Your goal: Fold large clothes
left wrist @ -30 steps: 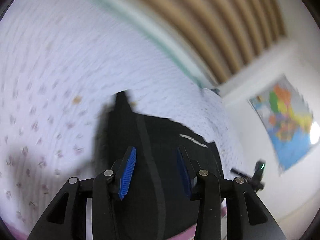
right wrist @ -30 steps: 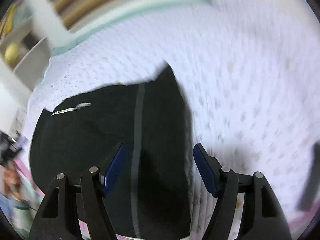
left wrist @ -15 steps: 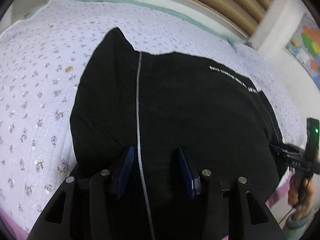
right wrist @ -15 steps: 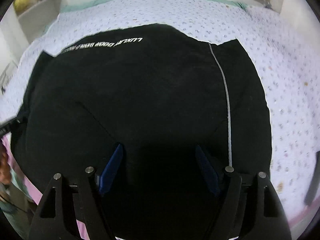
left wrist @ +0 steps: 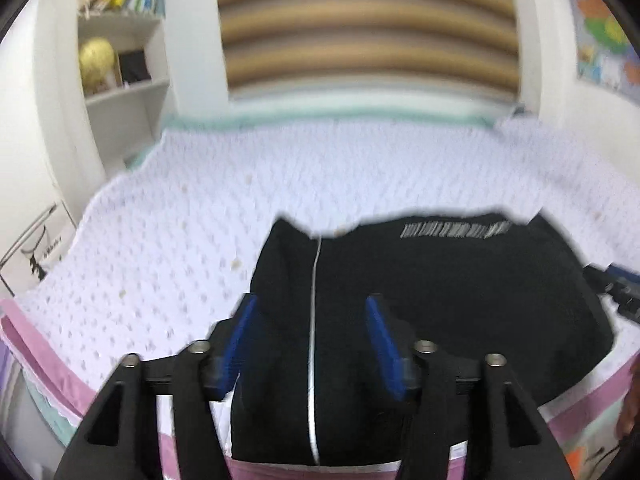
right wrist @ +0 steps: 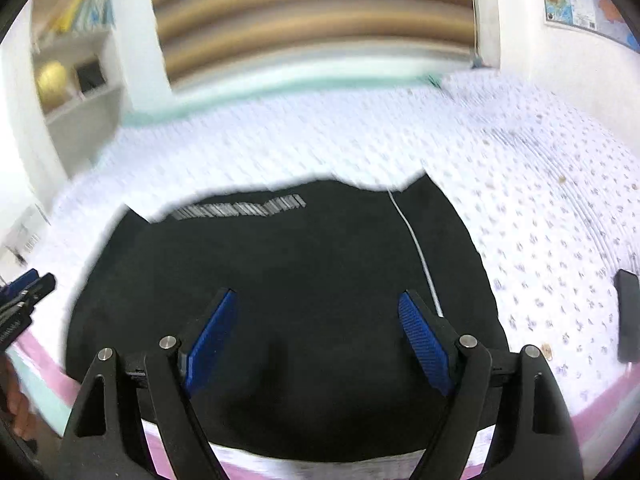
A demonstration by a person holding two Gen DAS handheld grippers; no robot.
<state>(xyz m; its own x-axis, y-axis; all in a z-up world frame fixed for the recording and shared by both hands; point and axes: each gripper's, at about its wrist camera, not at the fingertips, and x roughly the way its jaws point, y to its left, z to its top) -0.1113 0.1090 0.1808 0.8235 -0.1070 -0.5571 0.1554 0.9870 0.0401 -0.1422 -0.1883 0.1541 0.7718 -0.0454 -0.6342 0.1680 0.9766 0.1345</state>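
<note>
Left gripper (left wrist: 312, 312): we see it angled down over the near edge of the bed, its blue-padded jaws spread wide, having just been opening; the garment lies below the gap, but the pads press on nothing.
Right gripper (right wrist: 316, 312): we see it pitched down likewise over the bed's near edge, jaws wide apart and just been opening too, the pads clear of the cloth beneath.
Each in the other's view: the right gripper's tips show at the right edge of the left wrist view, the left's at the left edge of the right wrist view, flanking the garment.
Garment: a large black fabric garment (right wrist: 280, 264) lies folded flat at the near edge of the bed, its front hem reaching the bed's pink border (left wrist: 36, 352).
Its look: we note a thin white stripe (left wrist: 314, 320) running front to back and a blurred line of white lettering (right wrist: 240, 208) near the far edge; the far edge rises to a small peak beside the stripe.
Bed: a white quilted cover with small floral print (right wrist: 540, 200).
By the bed's right edge: a dark flat object (right wrist: 628, 316), well apart from the garment; we cannot tell what it is.
</note>
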